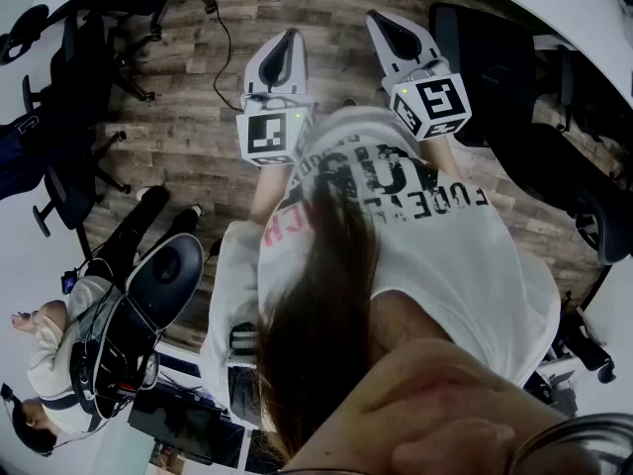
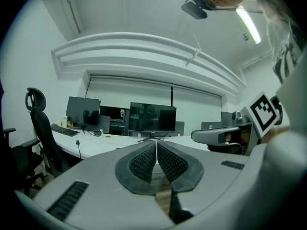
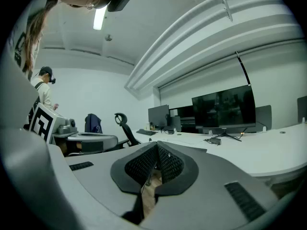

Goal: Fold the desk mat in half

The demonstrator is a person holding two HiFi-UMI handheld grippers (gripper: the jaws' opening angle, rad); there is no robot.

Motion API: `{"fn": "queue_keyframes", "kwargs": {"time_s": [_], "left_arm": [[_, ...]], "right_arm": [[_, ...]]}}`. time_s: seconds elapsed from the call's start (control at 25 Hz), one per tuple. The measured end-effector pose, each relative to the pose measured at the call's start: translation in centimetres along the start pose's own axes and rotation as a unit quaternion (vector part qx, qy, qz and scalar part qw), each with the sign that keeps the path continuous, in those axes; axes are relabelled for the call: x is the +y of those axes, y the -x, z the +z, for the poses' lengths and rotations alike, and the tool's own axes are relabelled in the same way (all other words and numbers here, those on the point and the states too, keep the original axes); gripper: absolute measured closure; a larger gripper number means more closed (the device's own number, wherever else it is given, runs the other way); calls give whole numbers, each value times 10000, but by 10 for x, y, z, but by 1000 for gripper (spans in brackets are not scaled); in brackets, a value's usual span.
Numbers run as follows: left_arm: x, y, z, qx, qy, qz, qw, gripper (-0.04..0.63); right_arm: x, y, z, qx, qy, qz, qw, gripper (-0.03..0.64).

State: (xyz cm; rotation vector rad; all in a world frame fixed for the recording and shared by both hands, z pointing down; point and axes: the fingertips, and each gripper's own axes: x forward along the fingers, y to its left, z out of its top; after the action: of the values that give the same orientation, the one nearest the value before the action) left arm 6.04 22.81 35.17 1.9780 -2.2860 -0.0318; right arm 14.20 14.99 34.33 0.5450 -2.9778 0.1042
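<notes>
No desk mat shows in any view. In the head view I look down over a white printed T-shirt and long hair at both grippers, held out level above a wooden floor. My left gripper (image 1: 288,38) is shut, its marker cube (image 1: 274,134) close to the shirt. My right gripper (image 1: 382,20) is beside it, also shut. In the left gripper view the dark ribbed pads (image 2: 144,163) of the left gripper (image 2: 156,148) meet with nothing between them. In the right gripper view the right gripper (image 3: 156,150) has its pads (image 3: 169,164) touching, empty.
A white curved desk (image 2: 103,143) carries monitors (image 2: 152,118) and a keyboard, with a black office chair (image 2: 41,128) at its left. More office chairs (image 1: 69,57) stand on the wooden floor (image 1: 188,117). A seated person (image 1: 59,349) is at the lower left.
</notes>
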Motion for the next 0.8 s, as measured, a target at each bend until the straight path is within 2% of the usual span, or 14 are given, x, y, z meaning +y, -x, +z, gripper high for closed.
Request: {"fn": "queue_keyframes", "kwargs": {"time_s": [0.6, 0.8], "left_arm": [[-7, -6, 1, 18, 154, 171, 9997, 591], [-6, -4, -5, 67, 259, 271, 9993, 591]], "right_arm": [[-18, 9, -5, 146, 10, 30, 9999, 618], [-20, 11, -3, 28, -72, 142, 9999, 618]]}}
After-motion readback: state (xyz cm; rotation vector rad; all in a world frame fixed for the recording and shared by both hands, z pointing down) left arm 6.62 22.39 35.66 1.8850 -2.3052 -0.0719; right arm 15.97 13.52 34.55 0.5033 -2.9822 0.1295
